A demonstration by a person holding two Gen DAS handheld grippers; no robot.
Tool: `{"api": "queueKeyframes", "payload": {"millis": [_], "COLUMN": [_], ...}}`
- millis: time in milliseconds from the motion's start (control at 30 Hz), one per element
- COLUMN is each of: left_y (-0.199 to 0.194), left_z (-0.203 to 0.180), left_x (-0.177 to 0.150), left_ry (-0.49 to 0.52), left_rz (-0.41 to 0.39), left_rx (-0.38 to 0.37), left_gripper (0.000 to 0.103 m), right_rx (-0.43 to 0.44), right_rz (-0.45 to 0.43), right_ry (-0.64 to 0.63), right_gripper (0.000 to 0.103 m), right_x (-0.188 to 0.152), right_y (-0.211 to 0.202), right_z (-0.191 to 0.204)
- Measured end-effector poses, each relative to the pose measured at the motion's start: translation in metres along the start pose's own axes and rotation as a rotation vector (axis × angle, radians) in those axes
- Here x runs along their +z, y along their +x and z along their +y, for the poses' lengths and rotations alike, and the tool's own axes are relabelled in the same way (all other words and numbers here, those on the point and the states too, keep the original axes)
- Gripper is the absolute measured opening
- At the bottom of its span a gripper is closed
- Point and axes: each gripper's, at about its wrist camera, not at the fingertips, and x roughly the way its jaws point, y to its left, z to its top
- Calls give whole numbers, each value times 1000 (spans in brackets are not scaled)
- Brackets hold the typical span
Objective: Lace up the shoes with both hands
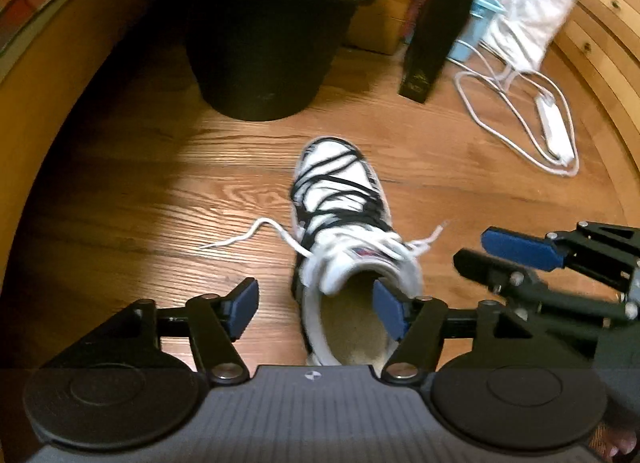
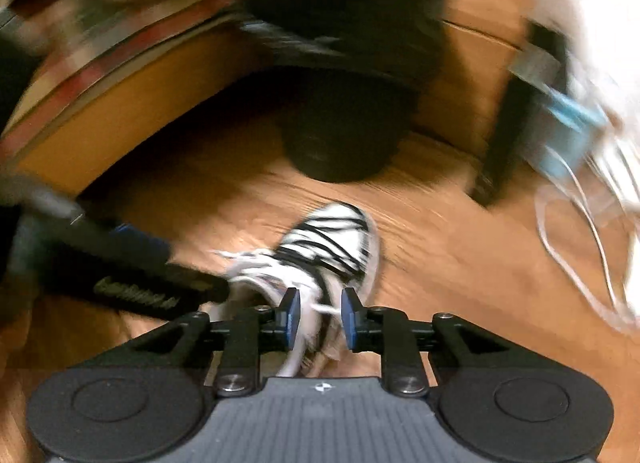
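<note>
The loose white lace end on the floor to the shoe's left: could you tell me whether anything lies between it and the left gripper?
Nothing visible does. The lace end lies on bare wooden floor, just ahead of the open left gripper; the shoe sits to its right, the black bin well beyond.

Shoe point(image 1: 340, 223) on floor point(image 1: 160, 191), toe far, opening near. Loose lace point(image 1: 256, 233) out to left of shoe. Bin point(image 1: 260, 47) far left behind shoe; box point(image 1: 432, 35) right of bin; cable point(image 1: 520, 119) far right on floor. Left gripper point(image 1: 316, 309) near, over shoe opening; right gripper point(image 1: 516, 259) to right of shoe.
</note>
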Motion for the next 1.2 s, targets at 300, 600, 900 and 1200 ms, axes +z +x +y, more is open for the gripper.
{"api": "queueKeyframes", "payload": {"millis": [300,600,900,1200], "left_y": [-47,-63,-80,-90], "left_z": [-22,-2,-15,-18], "left_x": [-7,-34,-52,-62], "left_ry": [9,-120,-95,-73], "left_rz": [-138,-60,-60,-73], "left_rx": [35,32,8,22], "left_gripper": [87,92,92,92], "right_rx": [-58,-89,-159,-176], "right_rz": [-36,-5,27,25], "right_ry": [79,136,172,158], "right_gripper": [31,37,37,37], "right_x": [-10,-27,-36,-39], "right_y": [-56,-82,-81,-86], "right_z": [0,6,18,16]}}
